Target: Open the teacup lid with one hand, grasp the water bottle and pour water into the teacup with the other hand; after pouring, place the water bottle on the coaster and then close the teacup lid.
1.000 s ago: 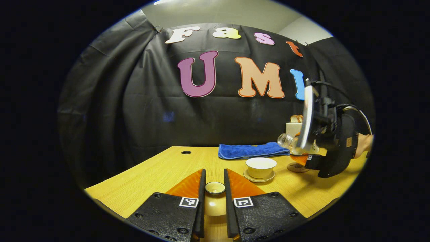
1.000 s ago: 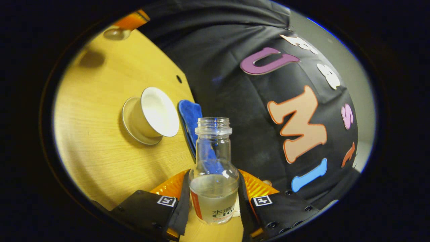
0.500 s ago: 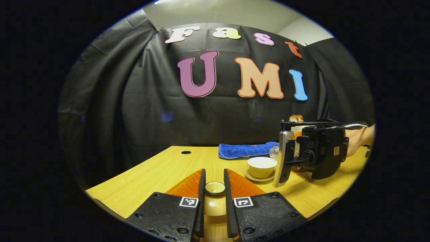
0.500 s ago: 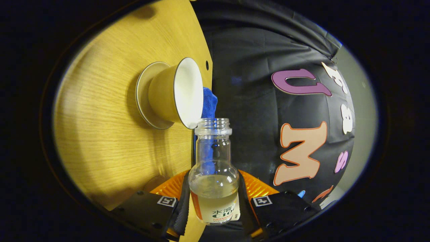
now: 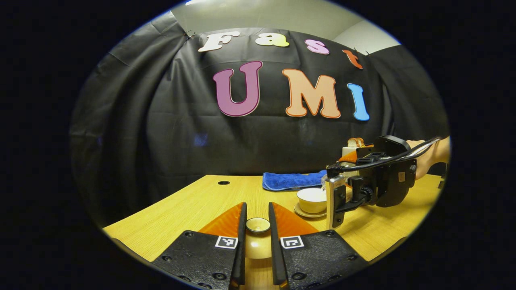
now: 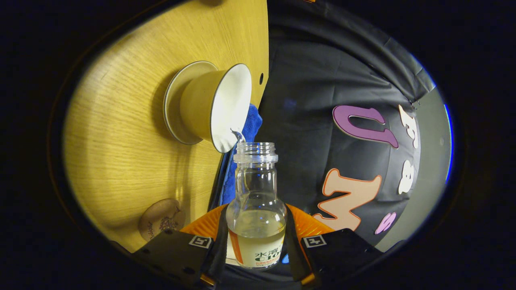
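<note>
Water leaves our tipped water bottle (image 6: 256,209), clamped in the right gripper (image 6: 255,245), its mouth at the rim of the open teacup (image 6: 217,105) on the table (image 6: 121,161), while our left gripper (image 5: 257,241) grips the teacup lid (image 5: 258,224) aside.

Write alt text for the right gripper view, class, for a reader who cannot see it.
The right tongs grip a clear glass water bottle tipped toward a cream ceramic teacup on its saucer, with a thin stream of water leaving the bottle's mouth at the cup's rim. A round brown coaster lies on the yellow wooden table, and a blue cloth sits behind the bottle.
</note>
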